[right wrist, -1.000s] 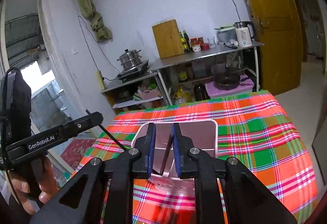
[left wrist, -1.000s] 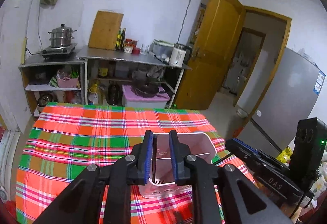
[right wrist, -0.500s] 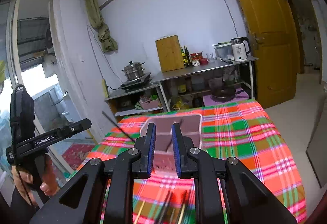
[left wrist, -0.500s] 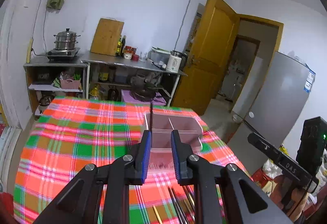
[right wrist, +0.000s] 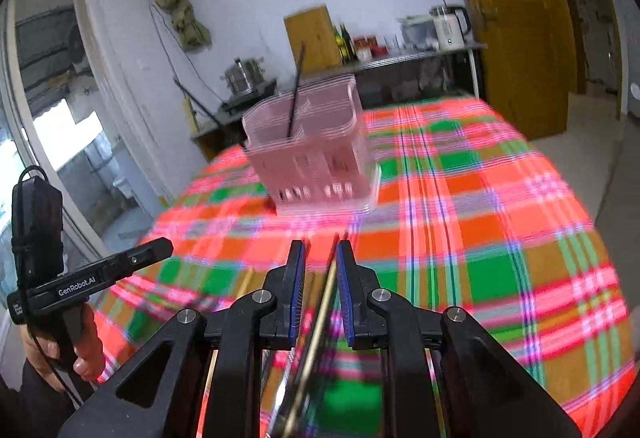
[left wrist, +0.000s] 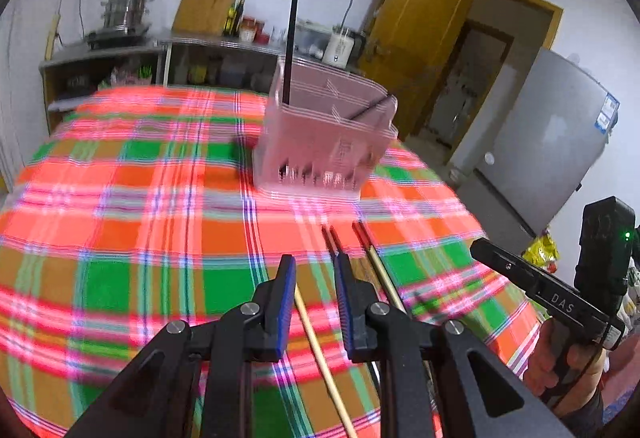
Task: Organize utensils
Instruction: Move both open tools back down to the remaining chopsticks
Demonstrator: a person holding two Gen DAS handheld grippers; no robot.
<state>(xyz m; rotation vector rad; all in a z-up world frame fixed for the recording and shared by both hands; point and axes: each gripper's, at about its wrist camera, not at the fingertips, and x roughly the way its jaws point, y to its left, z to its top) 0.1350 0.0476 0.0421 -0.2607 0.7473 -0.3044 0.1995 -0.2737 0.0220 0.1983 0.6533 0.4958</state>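
Observation:
A pink slotted utensil holder (left wrist: 328, 142) (right wrist: 316, 158) stands on the plaid tablecloth (left wrist: 140, 238). One black chopstick (left wrist: 292, 38) (right wrist: 296, 90) stands upright in it; a second dark chopstick (left wrist: 368, 108) leans against its right rim. Several loose chopsticks lie on the cloth in front of the holder. My left gripper (left wrist: 316, 270) is open low over a pale wooden chopstick (left wrist: 320, 350), which runs between its fingers untouched. Red-tipped chopsticks (left wrist: 362, 234) lie just to the right. My right gripper (right wrist: 320, 254) is open over another pale chopstick (right wrist: 324, 302); nothing is gripped.
A person's hand holds each gripper: the right one (left wrist: 520, 274) shows at the right edge of the left wrist view, the left one (right wrist: 100, 274) at the left of the right wrist view. Behind the table are a metal shelf (left wrist: 224, 50), a yellow door (left wrist: 412, 38) and a fridge (left wrist: 552, 142).
Both grippers have drawn back from the pink holder and dropped toward the cloth. The dark chopsticks stay in the holder. Loose chopsticks now lie under both sets of fingers.

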